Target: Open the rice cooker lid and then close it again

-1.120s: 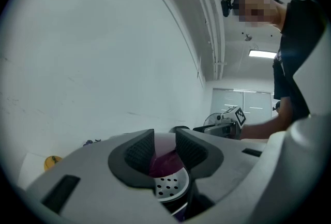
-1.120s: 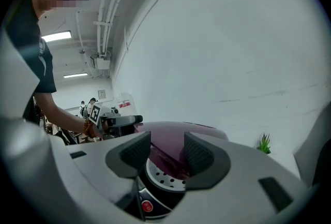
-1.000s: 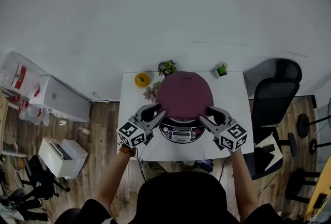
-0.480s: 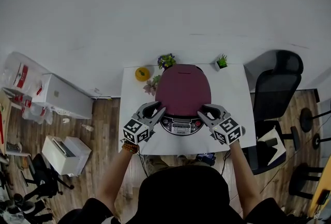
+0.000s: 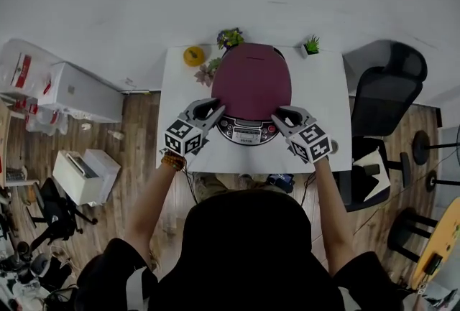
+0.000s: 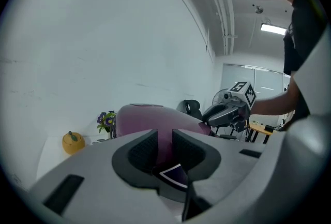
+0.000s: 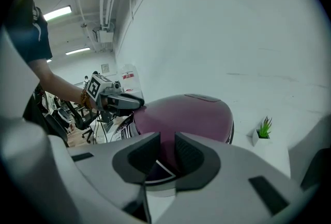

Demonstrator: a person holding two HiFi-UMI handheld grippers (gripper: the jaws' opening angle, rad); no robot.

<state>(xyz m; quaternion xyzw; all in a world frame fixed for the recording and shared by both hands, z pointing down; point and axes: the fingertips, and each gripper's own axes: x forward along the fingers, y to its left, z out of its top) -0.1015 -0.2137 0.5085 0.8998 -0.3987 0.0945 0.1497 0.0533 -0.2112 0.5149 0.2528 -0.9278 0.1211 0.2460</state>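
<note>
- Left claw [image 5: 215,110] reaches in over the near left part of the white surface [image 5: 325,98], tips at the front left rim of the cooker. Its jaws stand a narrow slit apart and have just been closing. The left gripper view shows only the maroon lid through the slit, beyond the pads, with nothing pinched.
- A yellow round fruit-shaped ornament [image 5: 194,54] sits at the far left corner of the surface.
- A small plant with purple flowers [image 5: 230,37] stands at the far edge, just left of the cooker's back. A sprig of pale pinkish flowers [image 5: 207,72] lies between the ornament and the cooker's left side.
- The round rice cooker [image 5: 251,119] sits in the middle of the surface, between its far and near edges. Its maroon domed lid [image 5: 251,81] is down on the body, and a dark control panel [image 5: 246,132] faces the near edge.
- Right claw [image 5: 279,115] mirrors the other at the front right rim of the cooker. Its jaws are a narrow slit apart and have just been closing. The right gripper view shows the lid beyond the slit, with the pads pressing on nothing.
- A small green plant in a white pot [image 5: 311,46] stands at the far edge, toward the right corner.
- A black office chair [image 5: 388,98] stands on the wooden floor [image 5: 144,130] beside the right edge.
</note>
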